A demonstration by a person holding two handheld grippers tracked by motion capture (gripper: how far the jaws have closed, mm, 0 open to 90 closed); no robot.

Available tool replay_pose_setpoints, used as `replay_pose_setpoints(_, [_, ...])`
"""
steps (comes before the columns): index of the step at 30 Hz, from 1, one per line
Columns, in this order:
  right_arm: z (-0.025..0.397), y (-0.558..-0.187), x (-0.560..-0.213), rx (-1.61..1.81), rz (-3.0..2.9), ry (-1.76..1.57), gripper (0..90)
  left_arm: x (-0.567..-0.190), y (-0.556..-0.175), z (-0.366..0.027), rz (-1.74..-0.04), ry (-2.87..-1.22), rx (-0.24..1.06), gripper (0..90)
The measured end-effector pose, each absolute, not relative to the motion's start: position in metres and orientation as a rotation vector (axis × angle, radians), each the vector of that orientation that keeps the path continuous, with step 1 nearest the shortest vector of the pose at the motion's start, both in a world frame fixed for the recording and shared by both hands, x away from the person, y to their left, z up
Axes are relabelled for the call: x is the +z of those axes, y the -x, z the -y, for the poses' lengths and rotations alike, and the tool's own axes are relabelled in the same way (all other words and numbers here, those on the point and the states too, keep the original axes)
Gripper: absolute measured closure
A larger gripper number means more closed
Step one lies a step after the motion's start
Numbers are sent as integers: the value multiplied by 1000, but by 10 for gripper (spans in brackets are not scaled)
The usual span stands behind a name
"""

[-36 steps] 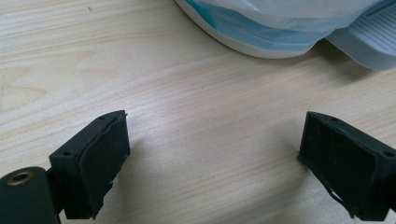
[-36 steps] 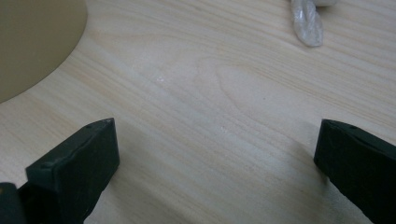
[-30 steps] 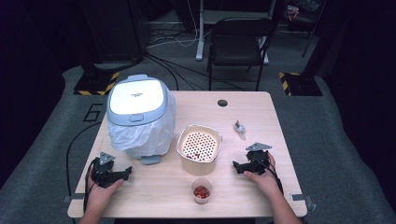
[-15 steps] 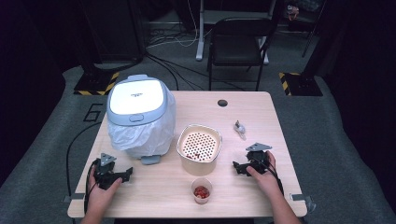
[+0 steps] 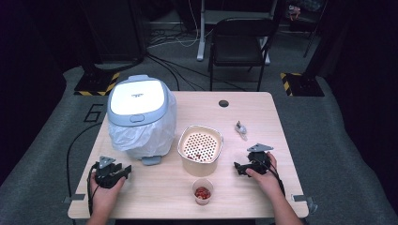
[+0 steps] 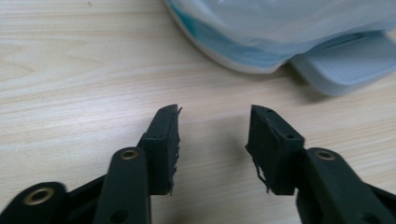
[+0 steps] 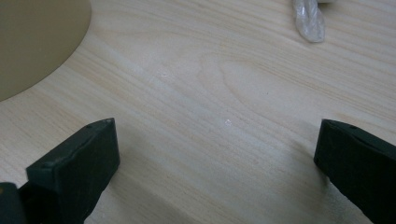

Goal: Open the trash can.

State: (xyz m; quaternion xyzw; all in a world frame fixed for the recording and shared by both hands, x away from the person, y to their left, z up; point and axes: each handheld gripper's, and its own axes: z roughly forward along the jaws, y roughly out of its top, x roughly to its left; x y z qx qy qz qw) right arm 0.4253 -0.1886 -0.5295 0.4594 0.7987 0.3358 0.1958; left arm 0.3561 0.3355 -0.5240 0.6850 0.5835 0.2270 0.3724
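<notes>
Two grippers rest on pale wooden counter [image 5: 155, 194], jaws apart, holding nothing. Left gripper [image 5: 114, 174]: white bag-lined pedal bin [image 5: 139, 119] just ahead of jaws, foot pedal [image 6: 343, 63] ahead-right. Right gripper [image 5: 244, 168]: beige perforated pot [image 5: 200, 149] ahead-left of jaws, crumpled clear wrapper [image 7: 308, 18] ahead-right. Likely parked ready.

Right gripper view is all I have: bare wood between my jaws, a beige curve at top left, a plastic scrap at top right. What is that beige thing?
Observer: It is a beige pot with a perforated insert, at mid-table, to the left of the right gripper.
Operator: Anything in it?
Observer: A few small reddish bits lie on the perforated insert.
Operator: What else sits near me?
Observer: A small clear cup of red pieces stands at the near edge, in front of the pot.
Operator: And the other gripper?
Observer: The left gripper is open over bare wood, facing the bag-lined bin.
</notes>
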Motion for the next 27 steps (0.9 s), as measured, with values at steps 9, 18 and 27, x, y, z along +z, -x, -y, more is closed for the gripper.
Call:
replay_pose_setpoints(9, [188,-425,-529,940,-2237,-1295,0,-505,-351,-302,-1373,-1828,612,888])
replay_pose_setpoints(18, [188,-425,-529,940,-2237,-1294,0,-500,-360,-275,-1330,-1836,600,900])
replay_pose_setpoints(27, [188,-425,-529,939,-2238,-1297,0,-506,-371,-256,-1321,-1798,568,900])
